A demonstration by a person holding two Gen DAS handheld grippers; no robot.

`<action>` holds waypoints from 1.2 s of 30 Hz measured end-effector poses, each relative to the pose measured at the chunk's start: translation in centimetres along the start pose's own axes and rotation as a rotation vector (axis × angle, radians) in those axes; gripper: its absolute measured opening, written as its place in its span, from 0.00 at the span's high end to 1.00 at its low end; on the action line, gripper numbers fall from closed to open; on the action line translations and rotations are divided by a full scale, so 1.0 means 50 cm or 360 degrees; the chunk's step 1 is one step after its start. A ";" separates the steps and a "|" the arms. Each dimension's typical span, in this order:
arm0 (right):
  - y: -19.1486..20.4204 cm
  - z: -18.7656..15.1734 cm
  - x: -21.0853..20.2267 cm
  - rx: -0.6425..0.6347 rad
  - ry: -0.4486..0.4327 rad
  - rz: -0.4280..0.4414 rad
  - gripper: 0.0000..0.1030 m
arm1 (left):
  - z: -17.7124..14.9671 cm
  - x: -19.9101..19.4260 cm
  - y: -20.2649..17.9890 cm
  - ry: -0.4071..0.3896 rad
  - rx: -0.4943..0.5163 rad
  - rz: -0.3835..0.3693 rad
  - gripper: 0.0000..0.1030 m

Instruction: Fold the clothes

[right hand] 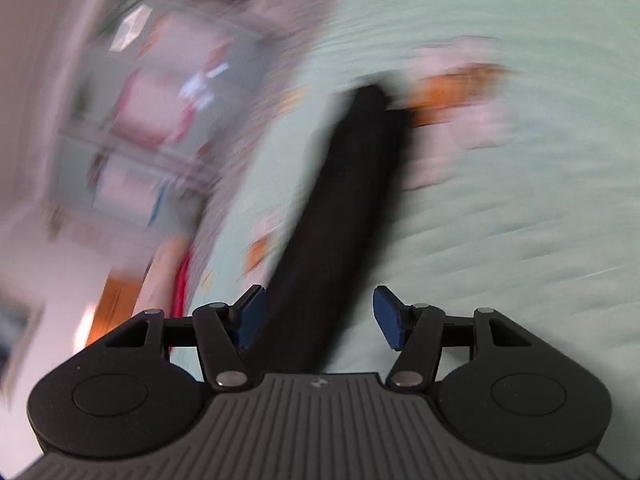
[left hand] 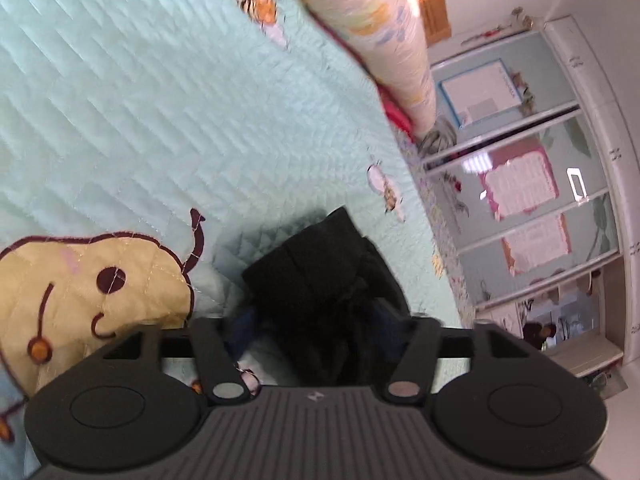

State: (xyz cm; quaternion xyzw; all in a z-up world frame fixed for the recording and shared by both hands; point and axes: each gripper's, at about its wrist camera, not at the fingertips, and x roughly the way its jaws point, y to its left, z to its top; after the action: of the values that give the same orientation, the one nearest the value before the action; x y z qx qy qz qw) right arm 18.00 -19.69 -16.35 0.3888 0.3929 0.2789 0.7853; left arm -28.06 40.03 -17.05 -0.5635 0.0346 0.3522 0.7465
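Note:
A black garment lies bunched on the pale green quilt, right in front of my left gripper. Its jaws stand wide, and the dark cloth fills the gap and hides most of both blue pads. In the blurred right wrist view, a long black strip of the garment runs from between the jaws out across the quilt. My right gripper is open. The strip lies against the left pad, and a clear gap separates it from the right pad.
The quilt carries a yellow cartoon appliqué at the near left and bee patches. A rolled floral duvet and a red cloth lie along the bed's far edge. A wardrobe with sliding glass doors stands beyond.

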 end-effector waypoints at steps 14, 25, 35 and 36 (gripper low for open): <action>0.709 -0.649 0.489 -0.1384 0.0845 0.0561 0.44 | -0.047 -0.143 0.068 -0.0327 -0.0209 -0.0093 0.28; 0.674 -0.843 0.483 -0.1801 0.0962 0.0490 0.47 | -0.024 -0.175 0.068 -0.0409 -0.0036 -0.0120 0.28; 0.676 -0.736 0.605 -0.1185 0.1131 0.0328 0.47 | -0.026 -0.101 -0.068 -0.0309 0.0192 -0.0358 0.28; 0.659 -0.742 0.617 -0.1106 0.1248 0.0320 0.47 | -0.030 -0.091 -0.070 -0.0286 0.0216 -0.0356 0.28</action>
State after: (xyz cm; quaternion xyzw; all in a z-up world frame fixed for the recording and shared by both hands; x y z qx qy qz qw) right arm -0.75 35.65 -15.79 0.0081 0.5021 0.5909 0.6314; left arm -28.95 36.10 -12.71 -0.4782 -0.0715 0.3128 0.8175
